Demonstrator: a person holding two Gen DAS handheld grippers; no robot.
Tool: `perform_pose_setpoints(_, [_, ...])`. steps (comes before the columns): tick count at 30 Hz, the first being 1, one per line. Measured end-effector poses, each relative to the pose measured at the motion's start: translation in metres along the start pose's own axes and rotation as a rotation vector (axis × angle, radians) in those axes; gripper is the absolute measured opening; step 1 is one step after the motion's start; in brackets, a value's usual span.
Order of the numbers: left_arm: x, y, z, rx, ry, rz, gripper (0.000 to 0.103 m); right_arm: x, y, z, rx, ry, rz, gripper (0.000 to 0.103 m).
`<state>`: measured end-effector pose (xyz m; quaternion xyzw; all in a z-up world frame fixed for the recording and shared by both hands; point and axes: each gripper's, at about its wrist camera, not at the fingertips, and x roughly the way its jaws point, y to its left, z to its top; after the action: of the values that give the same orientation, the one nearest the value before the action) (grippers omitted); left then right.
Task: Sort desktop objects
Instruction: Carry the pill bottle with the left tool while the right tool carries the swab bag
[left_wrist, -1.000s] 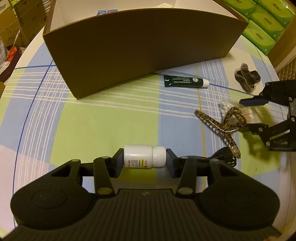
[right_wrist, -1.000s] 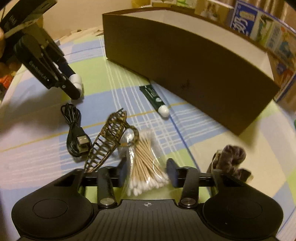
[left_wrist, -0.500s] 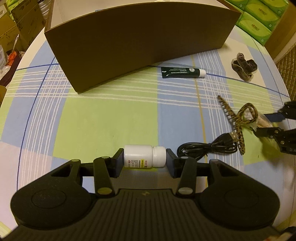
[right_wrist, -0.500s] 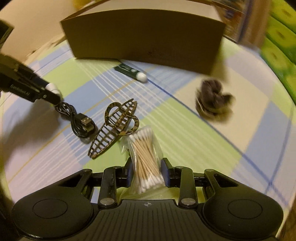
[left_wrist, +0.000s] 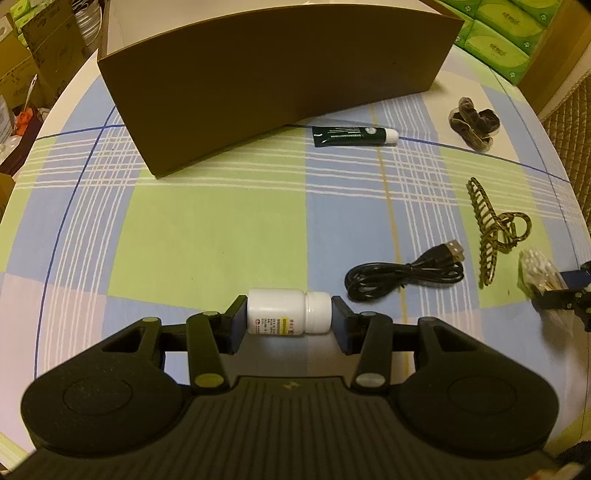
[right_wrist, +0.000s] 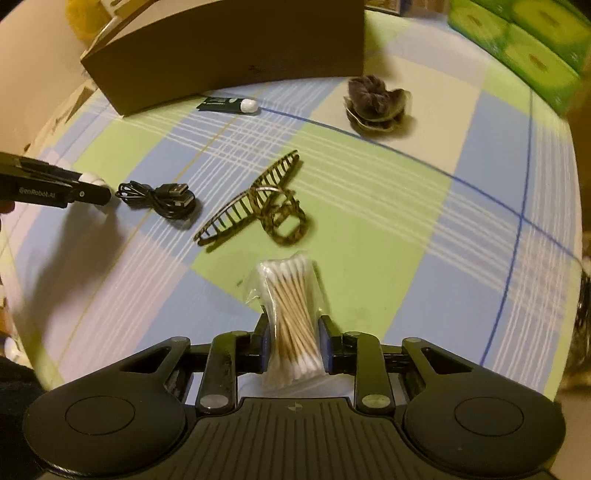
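Gripping a white pill bottle (left_wrist: 289, 312) end to end, the left gripper (left_wrist: 289, 325) hangs above the checked tablecloth (left_wrist: 207, 236), short of the brown cardboard box (left_wrist: 273, 81). The right gripper (right_wrist: 291, 341) is clamped on a bag of cotton swabs (right_wrist: 290, 306), near the tortoiseshell hair claw (right_wrist: 258, 199) and black USB cable (right_wrist: 162, 197).

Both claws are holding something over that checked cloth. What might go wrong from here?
The left gripper pinches the white bottle end to end, base and cap; it might swivel or pop out. The right gripper squeezes a soft bag of cotton swabs near one end, so it may sag or slide free. The brown box has tall walls; a low carry might bump its edge.
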<state>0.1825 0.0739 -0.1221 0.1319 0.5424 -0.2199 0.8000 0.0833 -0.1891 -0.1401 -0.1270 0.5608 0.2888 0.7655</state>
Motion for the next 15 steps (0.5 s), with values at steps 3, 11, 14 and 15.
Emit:
perform_pose_setpoints(3, [-0.004, -0.002, -0.001, 0.006, -0.006, -0.005, 0.042, -0.007, 0.0, -0.003, 0.017, -0.01, 0.001, 0.023])
perform_pose_setpoints(11, [-0.02, -0.005, -0.001, 0.026, -0.04, 0.002, 0.042, -0.021, 0.008, 0.006, 0.017, -0.057, 0.032, 0.022])
perform_pose_setpoints(14, [-0.028, -0.004, 0.0, 0.024, -0.06, -0.001, 0.042, -0.026, 0.013, 0.011, 0.0, -0.072, 0.039, 0.022])
perform_pose_setpoints(15, [-0.032, -0.004, 0.0, 0.025, -0.068, -0.001, 0.042, -0.027, 0.014, 0.013, -0.006, -0.078, 0.041, 0.022])
